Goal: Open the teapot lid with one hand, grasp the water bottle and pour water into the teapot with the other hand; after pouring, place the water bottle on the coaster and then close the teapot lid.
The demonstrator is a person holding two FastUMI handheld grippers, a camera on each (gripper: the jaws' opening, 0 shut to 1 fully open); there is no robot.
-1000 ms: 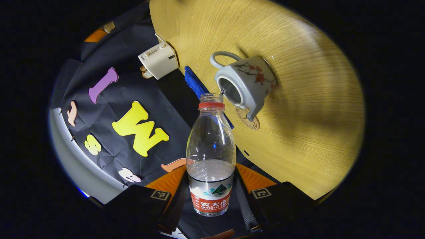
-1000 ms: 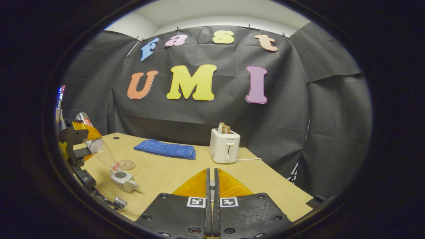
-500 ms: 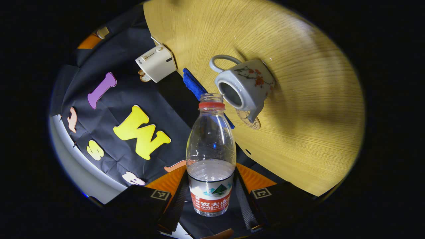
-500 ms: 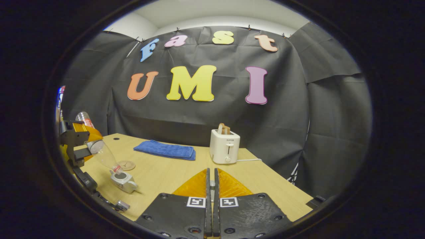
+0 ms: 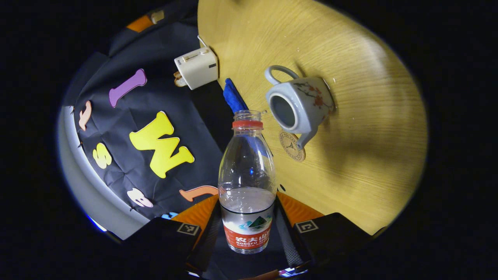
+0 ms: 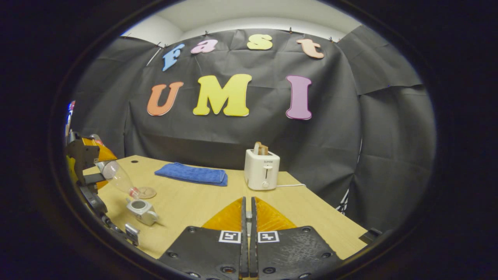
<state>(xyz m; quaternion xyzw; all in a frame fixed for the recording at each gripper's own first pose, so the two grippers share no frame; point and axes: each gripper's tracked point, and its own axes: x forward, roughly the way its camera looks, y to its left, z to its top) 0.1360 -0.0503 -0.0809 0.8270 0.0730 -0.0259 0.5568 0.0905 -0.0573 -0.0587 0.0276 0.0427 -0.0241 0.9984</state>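
Table (image 5: 350, 163) is filling the upper right of the left gripper view, teapot (image 5: 299, 107) sitting on it lidless. Left gripper (image 5: 249, 229) is pinching the water bottle (image 5: 247, 182), tilted, at centre frame. Right gripper (image 6: 247, 233) is hanging with fingers pressed together; whether they are holding anything cannot be told. Coaster (image 5: 291, 146) is lying beside the spout.

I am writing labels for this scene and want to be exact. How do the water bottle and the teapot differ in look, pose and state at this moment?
The water bottle is clear plastic; the teapot is opaque grey with a flower pattern. The water bottle is held tilted in the left gripper, while the teapot stands on the table. The water bottle has no handle; the teapot has a loop handle and a spout. Both have open mouths.
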